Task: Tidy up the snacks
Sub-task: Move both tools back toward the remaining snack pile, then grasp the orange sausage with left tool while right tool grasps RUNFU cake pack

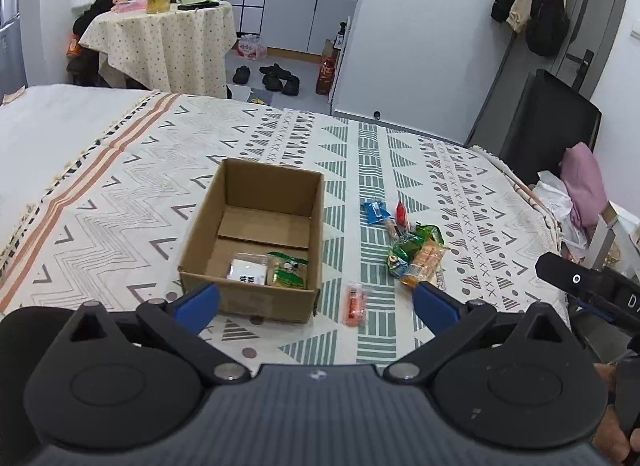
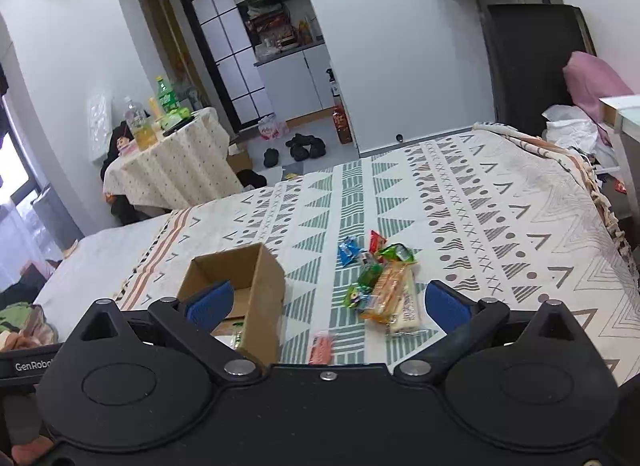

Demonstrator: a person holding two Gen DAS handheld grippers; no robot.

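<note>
- Left claw [image 1: 316,302] and right claw [image 2: 328,306] both spread, empty, above the patterned bed cover [image 1: 400,153].
- Open brown cardboard box [image 1: 256,242] ahead-left of the left claw, two packets inside; heap of loose snack packets [image 2: 384,286] between the right claw's fingers.
- Risk: crinkly wrappers overlap, so a pinch may lift two or slip.
- Small orange packet [image 1: 355,304] blurred; label unreadable.

The cardboard box [image 1: 256,242] stands open on the bed [image 1: 120,193], its top free to enter, but its walls block a low path from the side. Two packets [image 1: 266,270] lie against its near wall; the far floor is bare. Between the box and the snack pile [image 1: 416,252] there is a strip of cover, where one orange packet [image 1: 355,304] lies. The bed cover to the right of the pile [image 2: 520,250] is open.
</note>
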